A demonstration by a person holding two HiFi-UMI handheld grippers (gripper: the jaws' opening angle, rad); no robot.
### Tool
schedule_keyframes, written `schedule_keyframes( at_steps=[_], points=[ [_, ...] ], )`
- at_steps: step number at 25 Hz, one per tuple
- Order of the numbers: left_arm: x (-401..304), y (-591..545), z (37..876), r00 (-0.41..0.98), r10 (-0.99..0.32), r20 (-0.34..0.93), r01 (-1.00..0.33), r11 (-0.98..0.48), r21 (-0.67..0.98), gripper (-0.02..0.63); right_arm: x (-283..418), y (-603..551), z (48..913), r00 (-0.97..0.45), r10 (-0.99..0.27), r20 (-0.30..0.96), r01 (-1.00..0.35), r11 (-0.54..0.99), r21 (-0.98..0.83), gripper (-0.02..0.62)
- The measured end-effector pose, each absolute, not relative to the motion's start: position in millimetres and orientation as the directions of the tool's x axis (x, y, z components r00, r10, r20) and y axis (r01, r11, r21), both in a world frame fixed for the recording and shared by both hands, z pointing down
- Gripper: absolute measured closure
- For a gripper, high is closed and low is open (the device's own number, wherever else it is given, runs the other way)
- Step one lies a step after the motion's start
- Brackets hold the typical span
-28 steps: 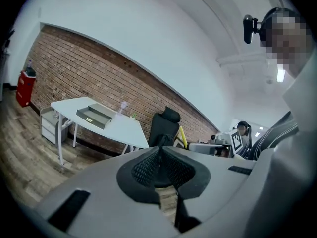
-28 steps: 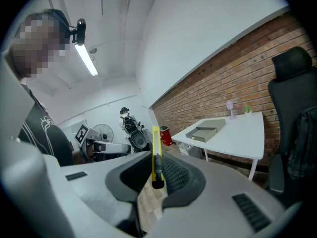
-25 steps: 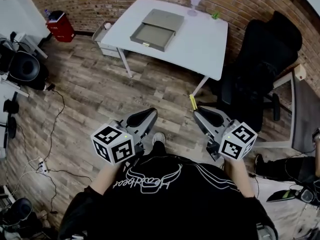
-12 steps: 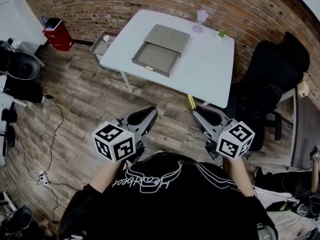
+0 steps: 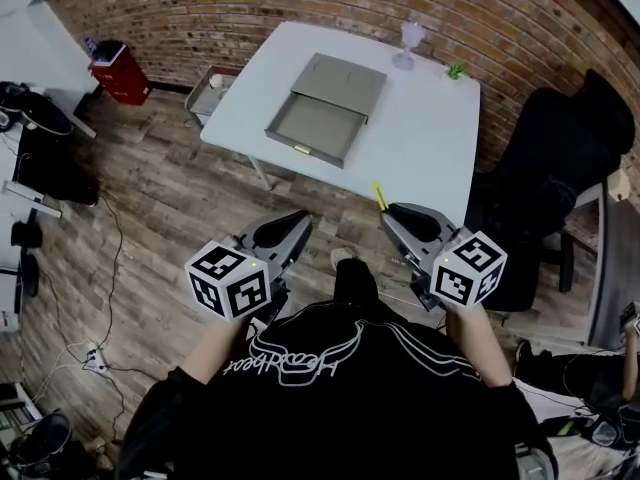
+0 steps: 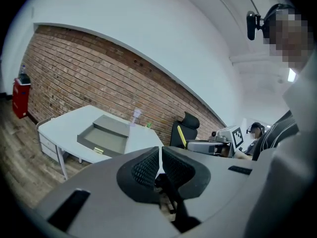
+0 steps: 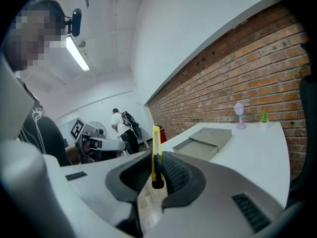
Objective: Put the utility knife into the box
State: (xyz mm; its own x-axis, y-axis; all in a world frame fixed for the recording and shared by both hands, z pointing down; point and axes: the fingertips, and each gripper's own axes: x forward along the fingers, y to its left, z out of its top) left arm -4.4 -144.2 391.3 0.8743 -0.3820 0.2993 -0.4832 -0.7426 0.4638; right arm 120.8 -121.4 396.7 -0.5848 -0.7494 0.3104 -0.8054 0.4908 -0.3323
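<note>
Utility knife (image 7: 156,151), yellow, stands upright, pinched between the pads of my right tongs (image 5: 397,215), its end poking up past the jaws; I hold it in the air near the near edge of the white table (image 5: 432,143), not yet over the box (image 5: 316,124); my left tongs (image 5: 288,230) are pressed together with nothing between them, carried alongside. To do this step well, I judge that I should keep the pinch firm, since the grip is on a narrow body and the knife could swivel; bring the right tongs over the near edge and above the open tray; tip my wrist so the knife lies along the tray's floor instead of standing on end; go low before I spread the jaws, so it does not bounce off the front wall. The box is grey and lies toward the table's left edge, its lid folded back toward the far edge; the tray part looks empty, as far as the head view shows. A lilac goblet (image 5: 407,38) and a small green plant (image 5: 456,70) stand along the far edge, well apart from the box.
</note>
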Motion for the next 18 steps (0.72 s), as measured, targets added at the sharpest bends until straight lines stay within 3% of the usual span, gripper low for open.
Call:
schedule_keyframes(
  at_steps=[18],
  points=[
    [10, -289, 408, 0.766, -0.543, 0.343, -0.641, -0.609, 0.467, 0.565, 124, -306, 428, -0.710, -0.586, 0.390, -0.701, 0.637, -0.320, 0.528]
  ],
)
